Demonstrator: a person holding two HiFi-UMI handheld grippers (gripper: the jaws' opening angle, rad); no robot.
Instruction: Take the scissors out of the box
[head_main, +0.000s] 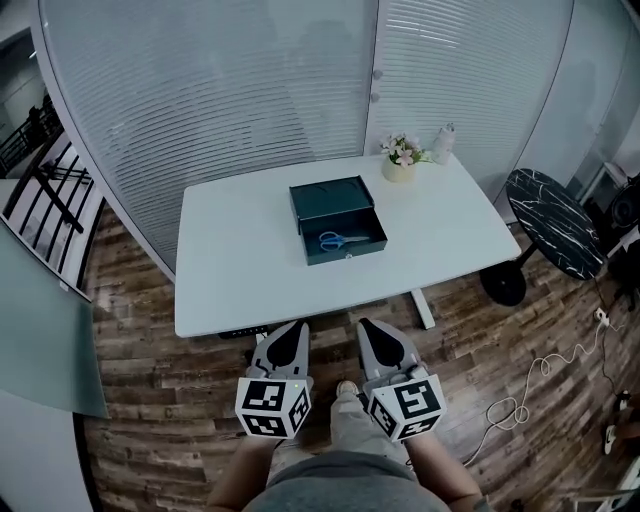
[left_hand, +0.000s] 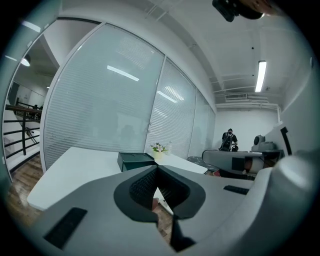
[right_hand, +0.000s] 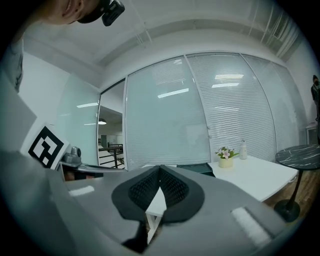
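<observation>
A dark green box (head_main: 337, 219) stands open on the white table (head_main: 230, 260), with blue-handled scissors (head_main: 343, 240) lying in its lower tray. My left gripper (head_main: 292, 329) and right gripper (head_main: 366, 327) hang side by side over the wooden floor, short of the table's near edge, well away from the box. Both are shut with nothing between their jaws. In the left gripper view the box (left_hand: 136, 161) shows beyond the touching tips of that gripper (left_hand: 157, 167). In the right gripper view the box (right_hand: 196, 169) peeks out behind the tips of that gripper (right_hand: 160, 169).
A small pot of flowers (head_main: 400, 158) and a white bottle (head_main: 443, 142) stand at the table's far right corner. A black round side table (head_main: 555, 221) is to the right. A cable (head_main: 530, 385) lies on the floor. Glass partition walls run behind. A person (left_hand: 229, 140) stands far off.
</observation>
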